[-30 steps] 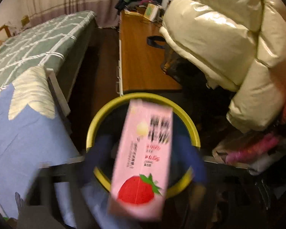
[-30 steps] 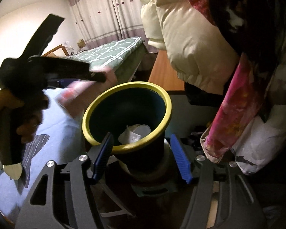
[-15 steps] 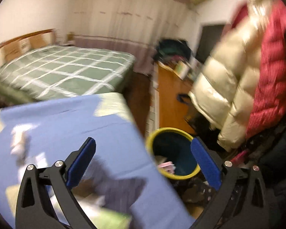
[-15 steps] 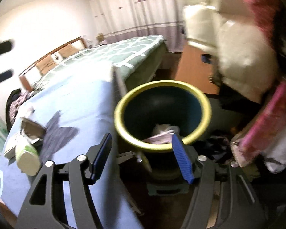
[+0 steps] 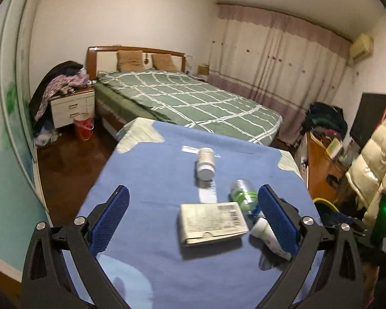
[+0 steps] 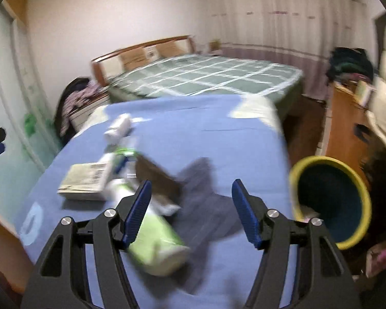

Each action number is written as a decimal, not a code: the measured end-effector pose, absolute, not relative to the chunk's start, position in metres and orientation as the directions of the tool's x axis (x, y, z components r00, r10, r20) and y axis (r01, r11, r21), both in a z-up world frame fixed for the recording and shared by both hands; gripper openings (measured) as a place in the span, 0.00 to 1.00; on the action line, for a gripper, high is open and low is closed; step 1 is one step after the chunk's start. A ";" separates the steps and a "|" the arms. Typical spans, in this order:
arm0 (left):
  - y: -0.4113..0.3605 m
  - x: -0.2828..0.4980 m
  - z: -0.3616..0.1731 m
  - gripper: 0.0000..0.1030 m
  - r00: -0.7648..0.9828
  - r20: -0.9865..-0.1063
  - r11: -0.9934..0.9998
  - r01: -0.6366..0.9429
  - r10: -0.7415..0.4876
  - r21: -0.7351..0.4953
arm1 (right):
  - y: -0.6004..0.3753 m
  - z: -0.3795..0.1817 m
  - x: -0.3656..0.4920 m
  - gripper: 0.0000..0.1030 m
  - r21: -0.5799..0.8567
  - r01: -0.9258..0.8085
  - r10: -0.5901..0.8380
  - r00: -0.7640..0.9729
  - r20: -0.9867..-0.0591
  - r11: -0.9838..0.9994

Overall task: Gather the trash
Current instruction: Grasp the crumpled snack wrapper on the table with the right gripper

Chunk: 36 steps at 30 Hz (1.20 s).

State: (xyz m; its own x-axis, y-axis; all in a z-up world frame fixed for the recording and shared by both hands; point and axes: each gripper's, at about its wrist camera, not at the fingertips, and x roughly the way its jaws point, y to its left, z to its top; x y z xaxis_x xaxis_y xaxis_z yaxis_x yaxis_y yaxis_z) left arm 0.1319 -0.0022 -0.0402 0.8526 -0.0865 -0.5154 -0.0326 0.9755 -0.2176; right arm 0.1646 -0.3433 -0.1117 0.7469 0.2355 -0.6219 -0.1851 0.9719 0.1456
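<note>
Left wrist view: our left gripper (image 5: 193, 208) is spread wide w/ nothing held, above a flat grey cardboard box (image 5: 212, 220) on the blue cloth-covered table (image 5: 151, 170), white plastic bottle (image 5: 205, 164) at 12 o'clock. Right wrist view: our right gripper (image 6: 190, 206) gapes empty too; pale green plastic tube (image 6: 157, 244) at 7 o'clock, yellow-rimmed dark bin (image 6: 332, 200) at 3 o'clock beside the table.

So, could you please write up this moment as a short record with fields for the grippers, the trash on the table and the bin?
left gripper: open, empty, over the flat box
right gripper: open, empty, beside the green-and-white tube
table: blue cloth
flat box: lying flat, barcode up
white pill bottle: on its side, behind the box
clear bottle with green label: lying right of the box
green-and-white tube: lying near the table's front
yellow-rimmed bin: right of the table, some trash inside
</note>
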 end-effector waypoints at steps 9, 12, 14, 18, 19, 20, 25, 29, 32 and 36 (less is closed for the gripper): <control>0.002 0.139 -0.061 0.95 0.832 -0.542 0.975 -0.003 -0.121 -0.221 | -0.291 -0.123 0.210 0.52 0.059 -0.227 0.204 0.691 -0.694 0.972; -0.001 0.145 -0.066 0.95 0.825 -0.551 0.975 -0.002 -0.124 -0.222 | -0.302 -0.129 0.231 0.52 0.054 -0.202 0.179 0.673 -0.718 0.978; -0.005 0.148 -0.067 0.95 0.821 -0.557 0.975 0.000 -0.128 -0.224 | -0.310 -0.134 0.249 0.52 0.049 -0.173 0.154 0.667 -0.729 0.984; -0.015 0.152 -0.068 0.95 0.815 -0.565 0.977 0.005 -0.127 -0.212 | -0.331 -0.131 0.276 0.52 0.038 -0.095 0.092 0.684 -0.724 0.995; -0.015 0.153 -0.068 0.95 0.814 -0.567 0.978 0.007 -0.128 -0.210 | -0.335 -0.128 0.279 0.52 0.048 -0.093 0.099 0.689 -0.718 0.995; -0.017 0.154 -0.069 0.95 0.812 -0.569 0.978 0.008 -0.127 -0.207 | -0.336 -0.124 0.279 0.52 0.058 -0.102 0.113 0.693 -0.712 0.993; -0.019 0.160 -0.072 0.95 0.805 -0.578 0.977 0.007 -0.132 -0.213 | -0.328 -0.117 0.265 0.52 0.090 -0.204 0.208 0.688 -0.695 0.975; -0.022 0.161 -0.074 0.95 0.804 -0.580 0.978 0.009 -0.130 -0.207 | -0.302 -0.120 0.250 0.52 0.101 -0.334 0.300 0.625 -0.720 0.937; -0.019 0.157 -0.072 0.95 0.810 -0.572 0.978 0.005 -0.127 -0.211 | -0.280 -0.129 0.242 0.46 0.072 -0.411 0.317 0.568 -0.759 0.909; -0.012 0.153 -0.070 0.95 0.819 -0.562 0.976 -0.009 -0.117 -0.215 | -0.269 -0.137 0.230 0.38 0.028 -0.439 0.292 0.547 -0.785 0.898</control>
State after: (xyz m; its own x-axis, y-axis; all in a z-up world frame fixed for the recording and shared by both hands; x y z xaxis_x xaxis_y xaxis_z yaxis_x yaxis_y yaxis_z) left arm 0.1532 -0.0120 -0.0697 0.8188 -0.1167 -0.5621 -0.0087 0.9765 -0.2154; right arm 0.2302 -0.2687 -0.1366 0.5469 0.2921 -0.7846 -0.4394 0.8979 0.0280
